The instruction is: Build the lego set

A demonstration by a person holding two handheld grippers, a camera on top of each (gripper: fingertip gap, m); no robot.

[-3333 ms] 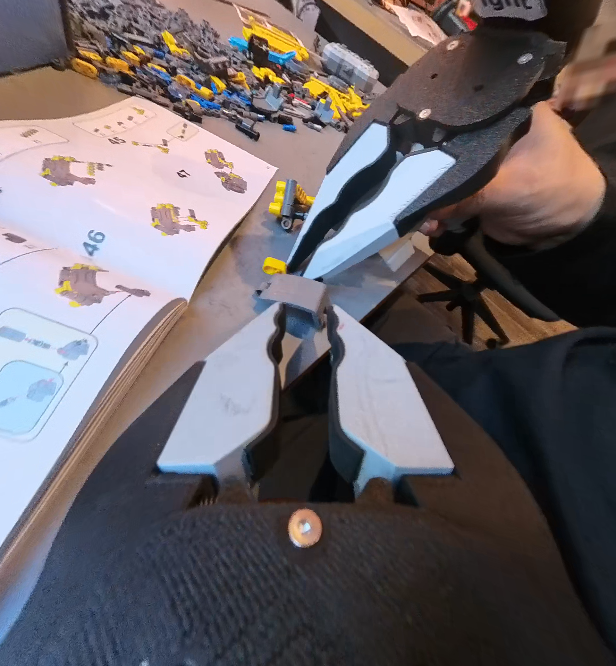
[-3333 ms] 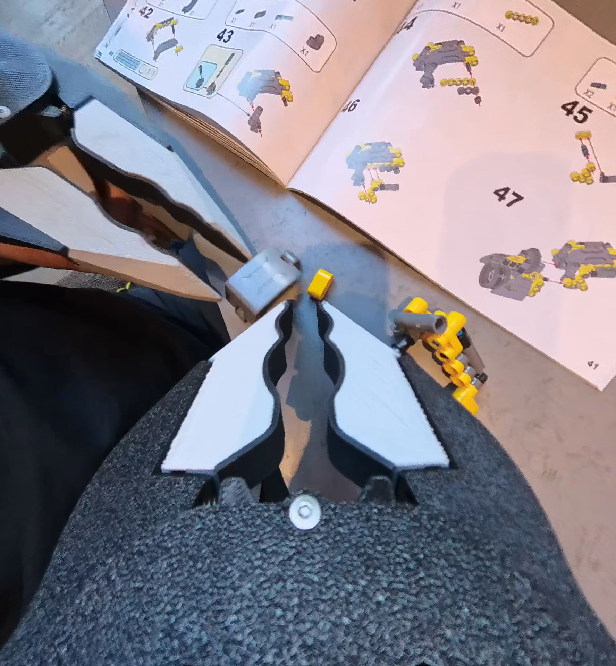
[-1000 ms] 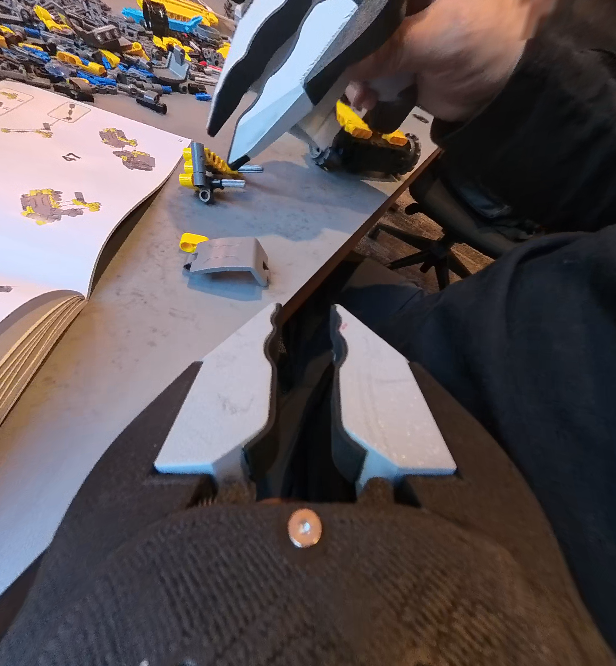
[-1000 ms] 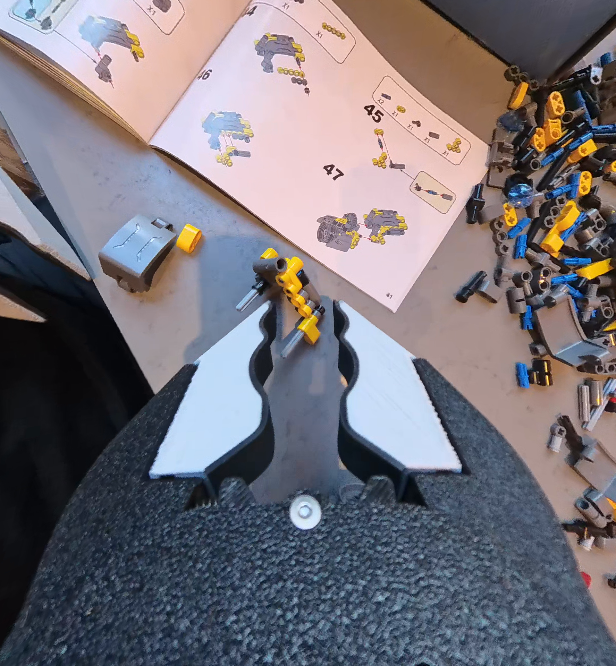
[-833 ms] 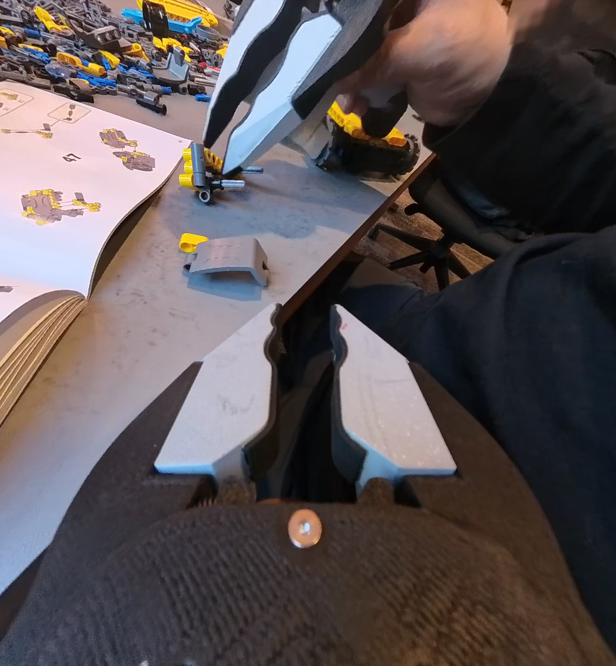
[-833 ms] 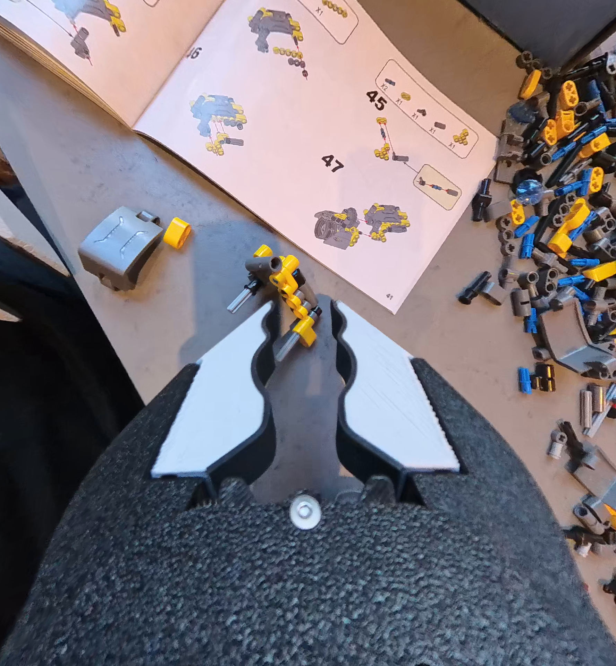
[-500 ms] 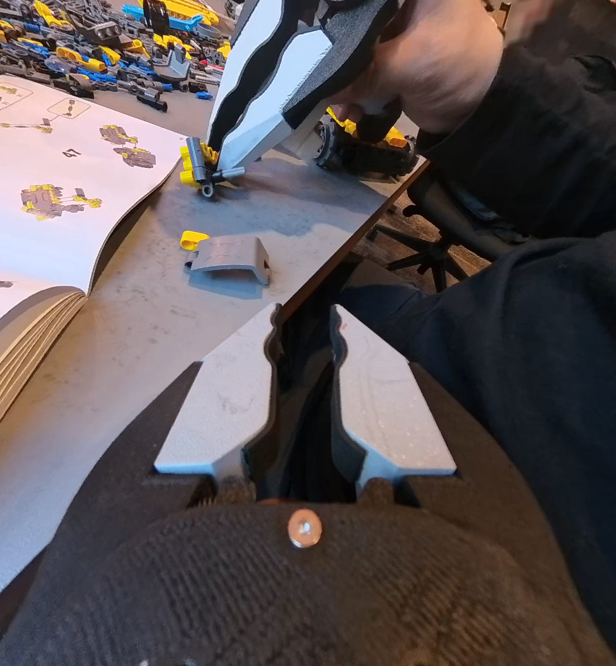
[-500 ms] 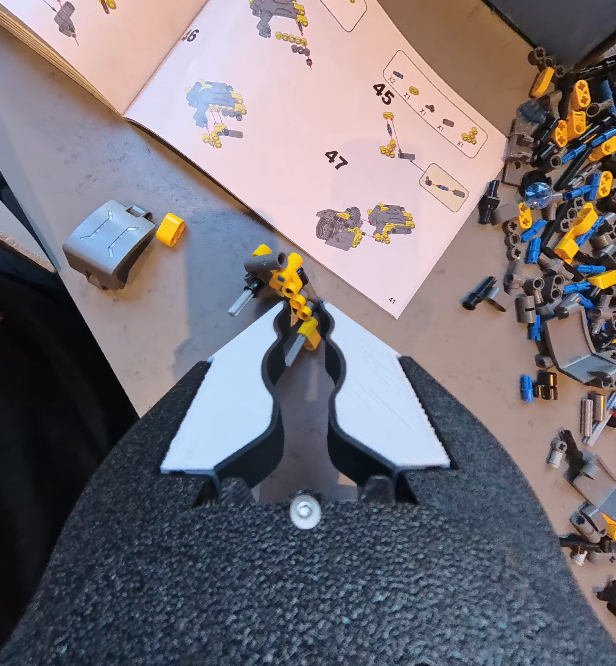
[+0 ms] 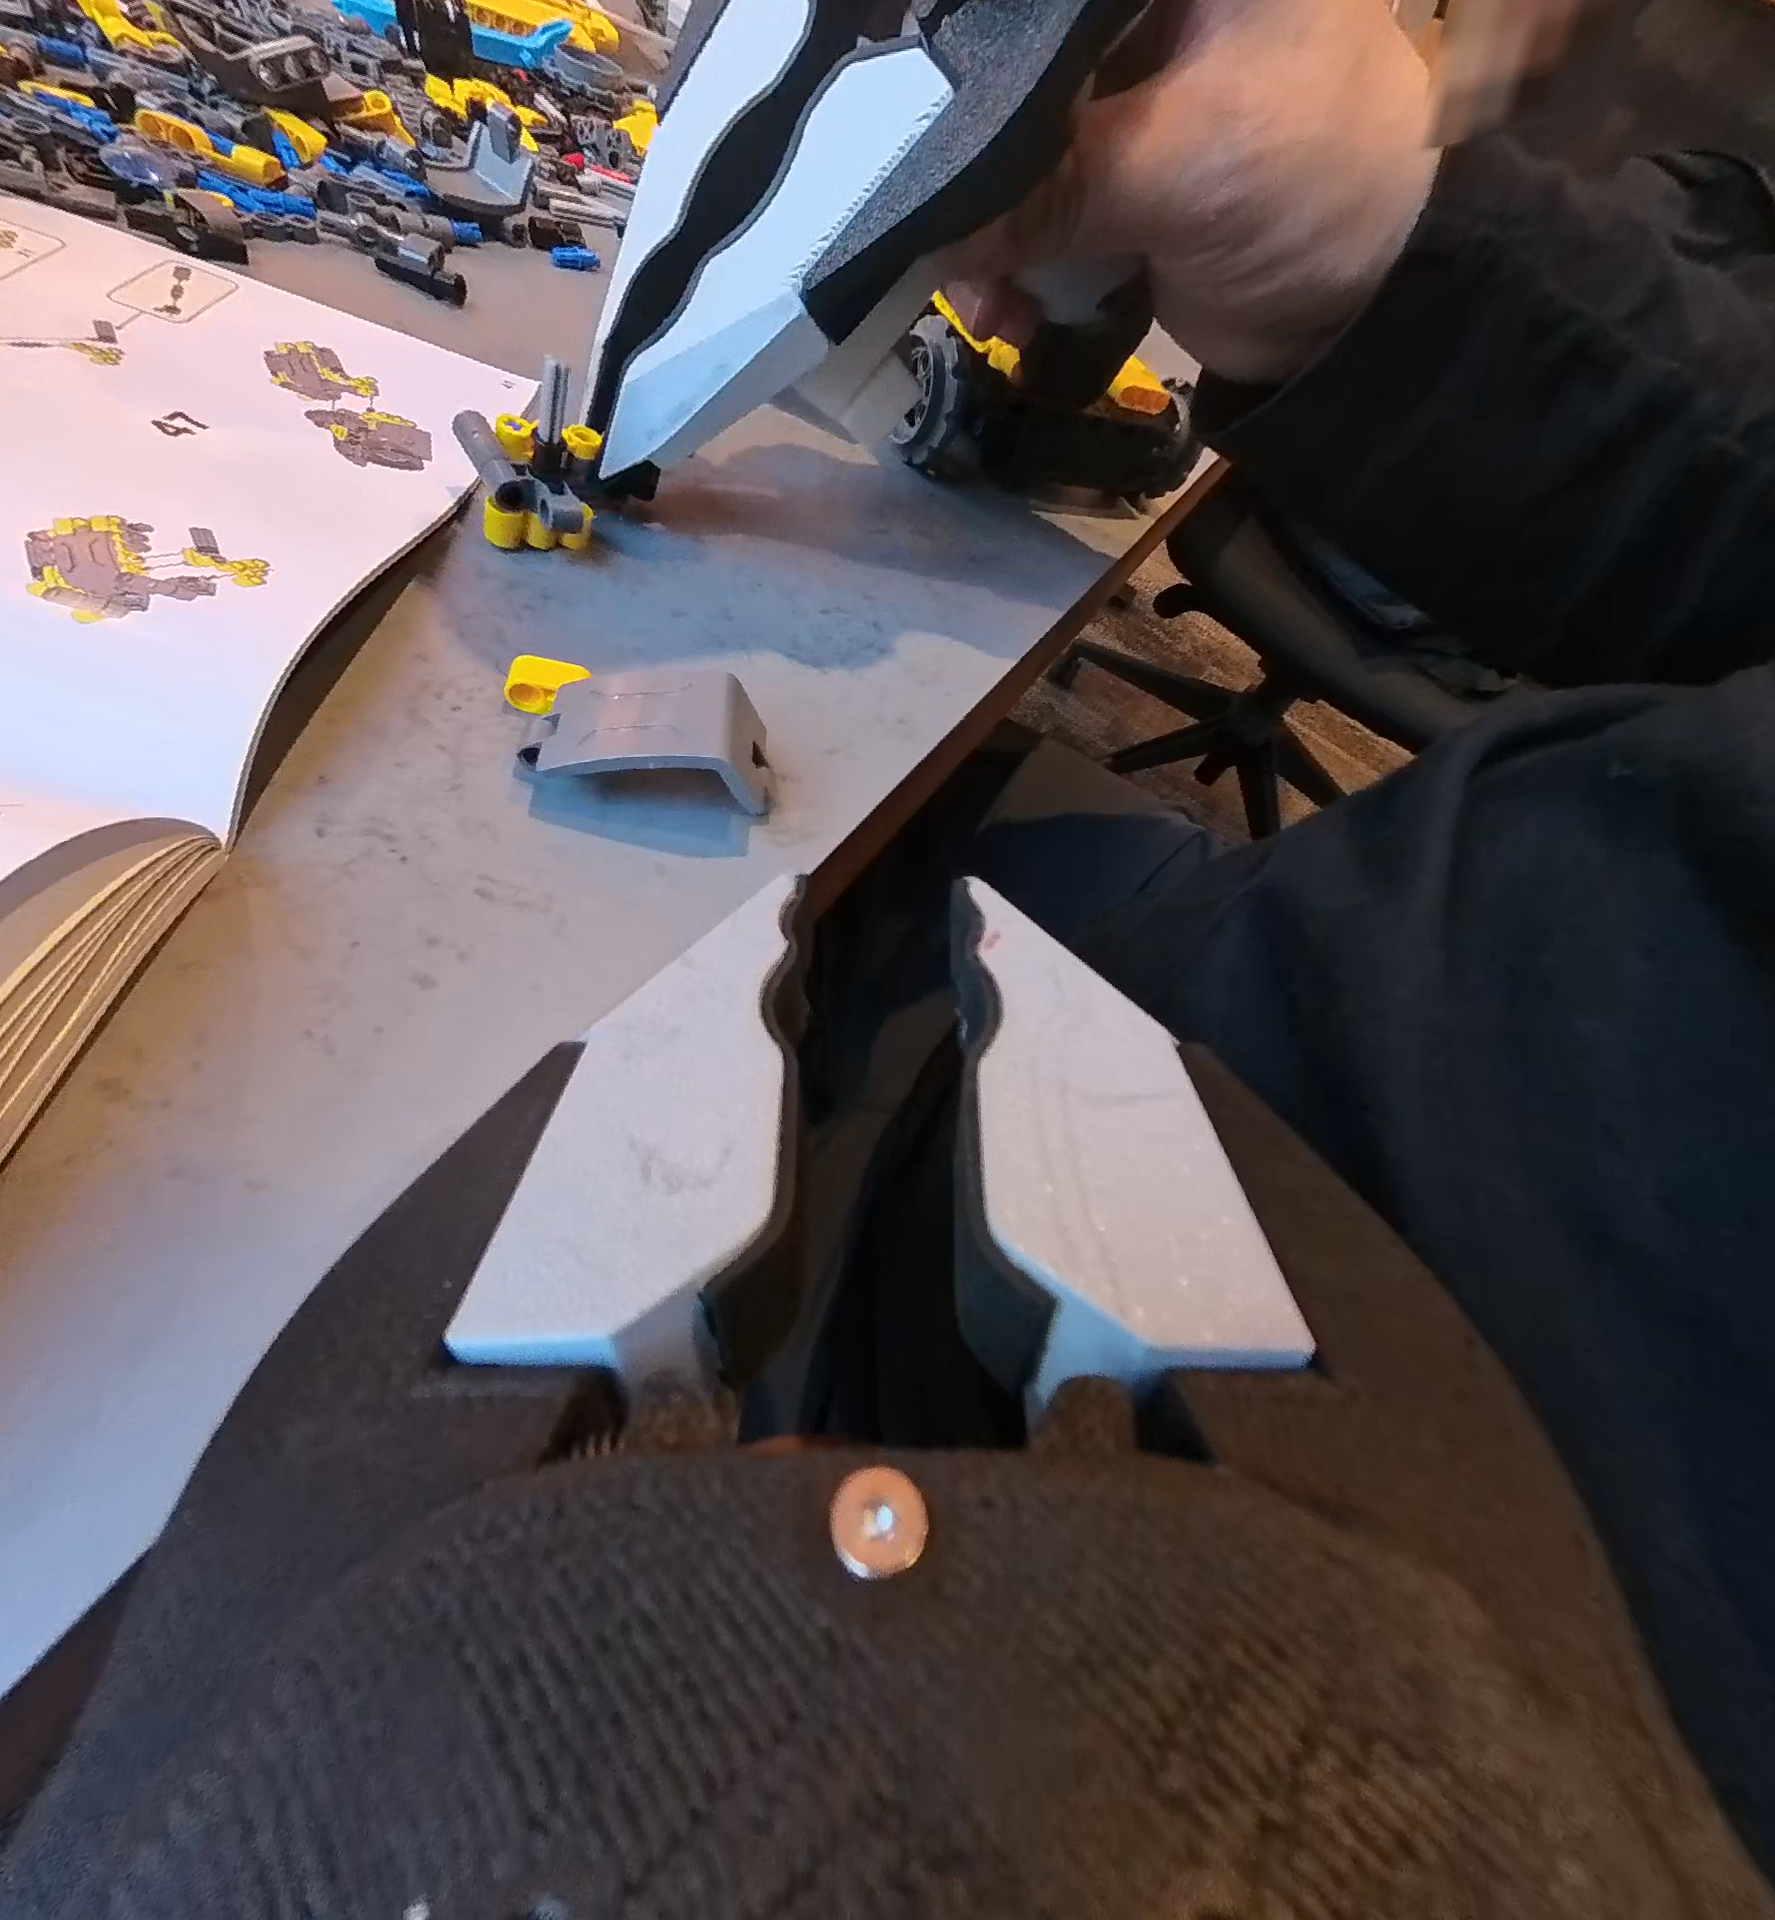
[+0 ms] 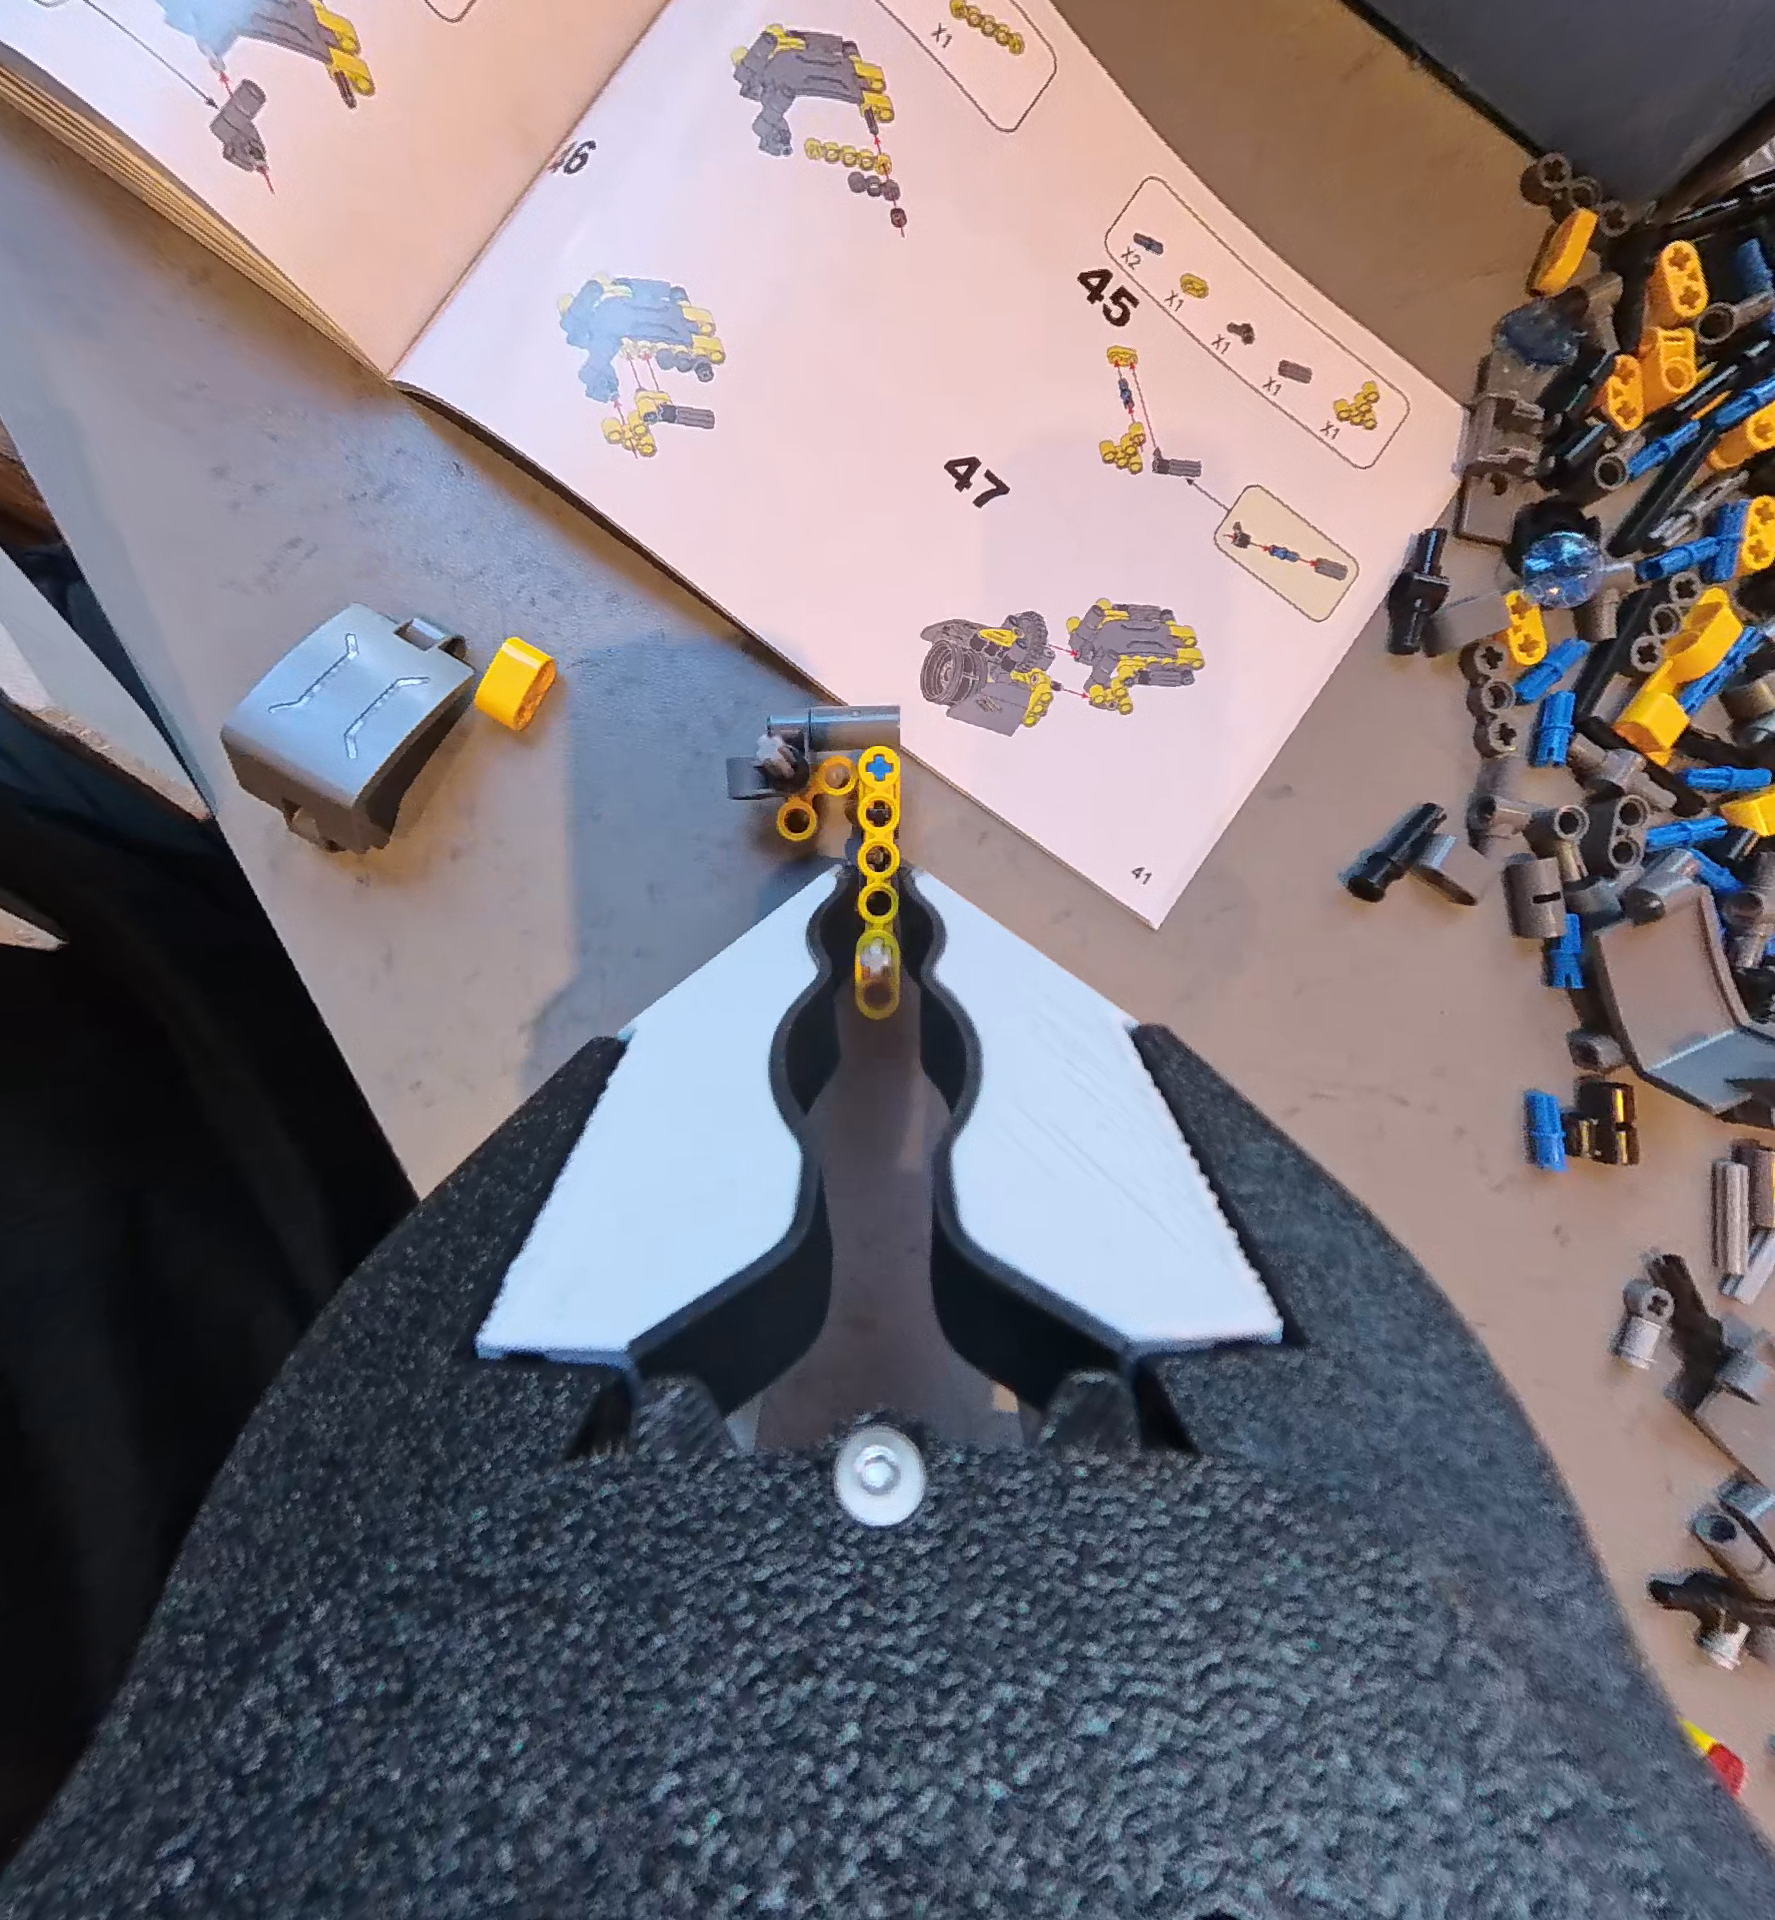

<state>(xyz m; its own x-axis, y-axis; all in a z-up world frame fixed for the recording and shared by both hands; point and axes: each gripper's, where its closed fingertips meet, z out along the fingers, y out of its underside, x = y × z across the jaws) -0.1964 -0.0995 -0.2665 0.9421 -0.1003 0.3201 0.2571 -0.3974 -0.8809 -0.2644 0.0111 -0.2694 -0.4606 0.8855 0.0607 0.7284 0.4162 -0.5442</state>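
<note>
Yellow holed plastic beam assembly [image 10: 878, 883] runs lengthwise up the frame's middle, pinched at its near end in your right gripper [image 10: 878, 894], while your left gripper [image 9: 878, 914] hangs spread and empty, lower centre.

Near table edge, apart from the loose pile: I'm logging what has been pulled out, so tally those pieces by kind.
Grey curved panel: 1
Small yellow round piece: 1
Yellow-and-grey subassembly, pinched in the right gripper: 1
Total: 3
The left gripper holds none of them.
</note>
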